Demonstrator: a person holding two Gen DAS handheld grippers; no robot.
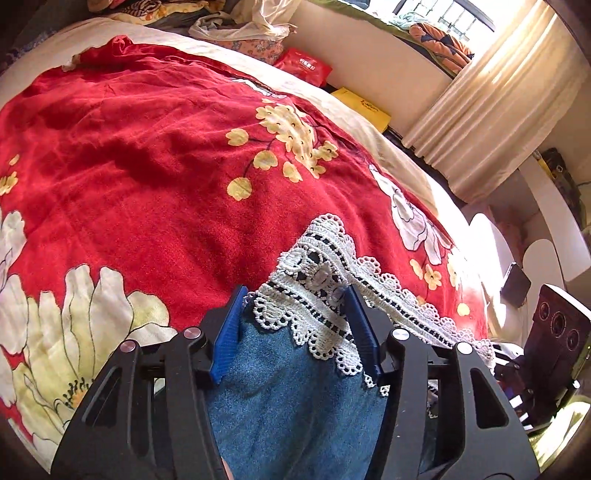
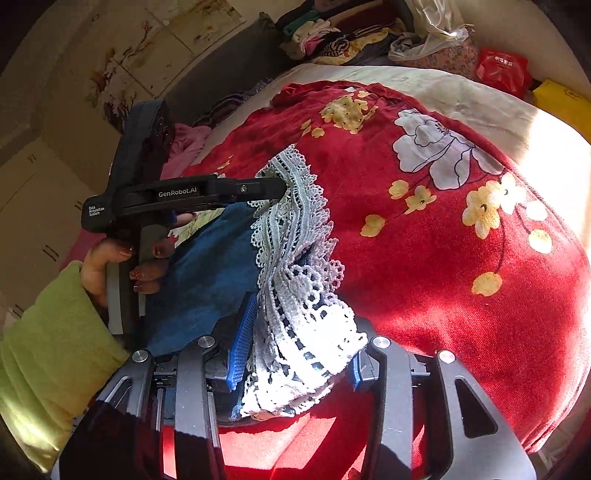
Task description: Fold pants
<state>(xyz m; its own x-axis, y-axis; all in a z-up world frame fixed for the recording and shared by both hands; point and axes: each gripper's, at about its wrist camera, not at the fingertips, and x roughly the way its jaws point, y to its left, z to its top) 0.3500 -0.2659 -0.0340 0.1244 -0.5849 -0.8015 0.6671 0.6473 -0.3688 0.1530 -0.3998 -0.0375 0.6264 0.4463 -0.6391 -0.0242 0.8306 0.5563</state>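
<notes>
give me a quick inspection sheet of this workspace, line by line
surface: bed under a red floral blanket, cream sheet beyond it
job's things: blue denim pants with a white lace hem, lying on the blanket
clutter: pile of clothes at the far end; red packet and yellow envelope beside the bed
grippers: left gripper has lace and denim between its blue pads; right gripper has the lace bunched between its pads; whether either set presses yet is unclear
cables: nothing seen
surroundings: cream curtain at a sunlit window, cupboard doors, a hand in a green sleeve
</notes>
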